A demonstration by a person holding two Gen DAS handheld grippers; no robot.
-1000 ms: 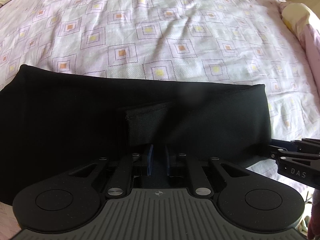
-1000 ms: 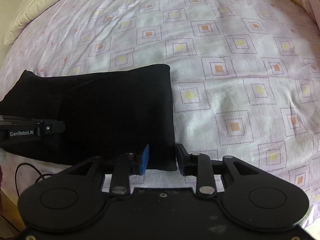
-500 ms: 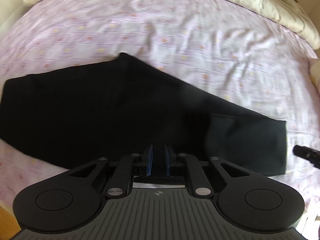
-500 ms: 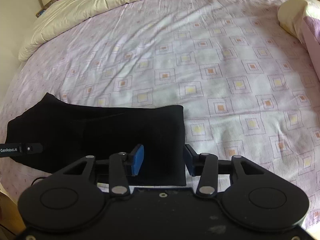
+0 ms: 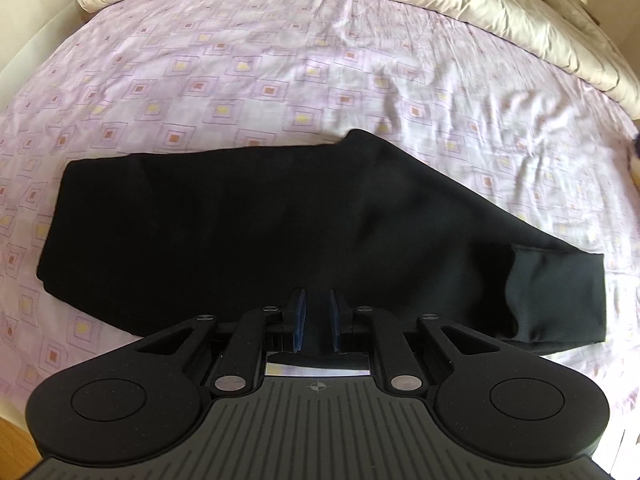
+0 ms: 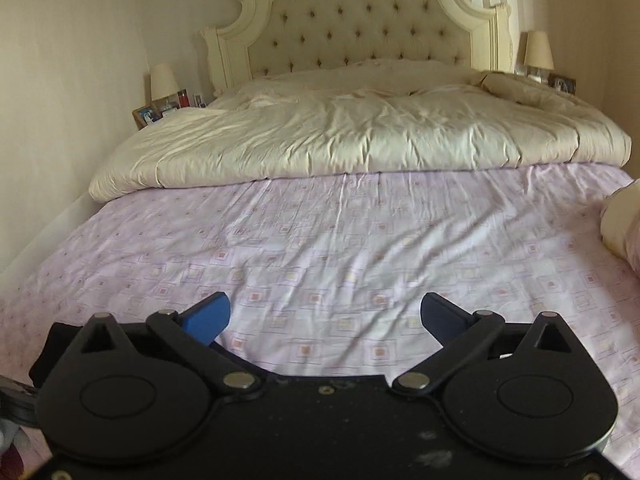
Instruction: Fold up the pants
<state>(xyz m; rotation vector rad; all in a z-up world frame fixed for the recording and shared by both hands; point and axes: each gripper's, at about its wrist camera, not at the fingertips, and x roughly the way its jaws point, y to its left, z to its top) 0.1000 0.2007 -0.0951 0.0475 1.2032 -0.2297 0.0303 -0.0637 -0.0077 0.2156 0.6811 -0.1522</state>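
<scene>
The left gripper [image 5: 317, 316] has its blue-padded fingers [image 5: 298, 320] nearly together, a narrow gap between them, over the near edge of the black pants [image 5: 256, 216]; whether they pinch cloth I cannot tell. The pants lie as a matte, soft folded band ahead of them on the creased lilac sheet [image 5: 280, 80] with square print. The right gripper [image 6: 325, 312] has fingers spread wide, holding nothing. Beyond lie a puffy cream duvet [image 6: 340, 136] and a tufted headboard [image 6: 360, 20].

A lilac patterned sheet [image 6: 360, 248] covers the bed; a cream duvet [image 6: 352, 128] (rumpled) lies far, below a tufted headboard [image 6: 360, 20].
</scene>
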